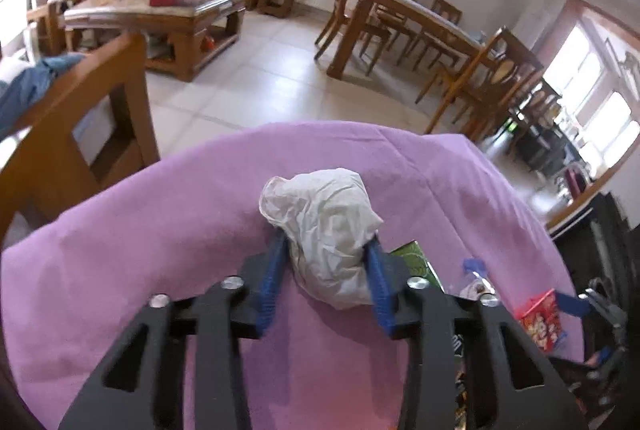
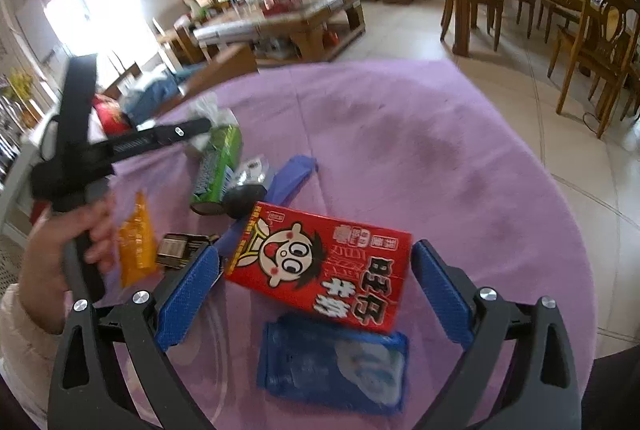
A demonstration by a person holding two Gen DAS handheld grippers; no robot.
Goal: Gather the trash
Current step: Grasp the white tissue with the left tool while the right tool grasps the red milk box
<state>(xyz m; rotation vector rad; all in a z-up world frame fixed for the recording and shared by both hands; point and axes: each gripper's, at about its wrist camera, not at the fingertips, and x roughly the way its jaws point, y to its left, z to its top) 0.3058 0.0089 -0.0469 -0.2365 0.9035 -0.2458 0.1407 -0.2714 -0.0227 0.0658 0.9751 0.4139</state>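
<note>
While the left gripper [image 1: 326, 250] is clamped on one crumpled white paper wad [image 1: 320, 230] with both blue pads squeezing its sides over the purple tablecloth [image 1: 120, 250], the right gripper [image 2: 316, 278] is spread wide, jaws either side of one red snack box [image 2: 324, 262] without touching it. Rest of the trash on the cloth: one blue wrapper [image 2: 332, 362], one orange packet [image 2: 136, 250], one green packet [image 2: 218, 166]. A hand [image 2: 60, 254] grips the left tool's handle.
</note>
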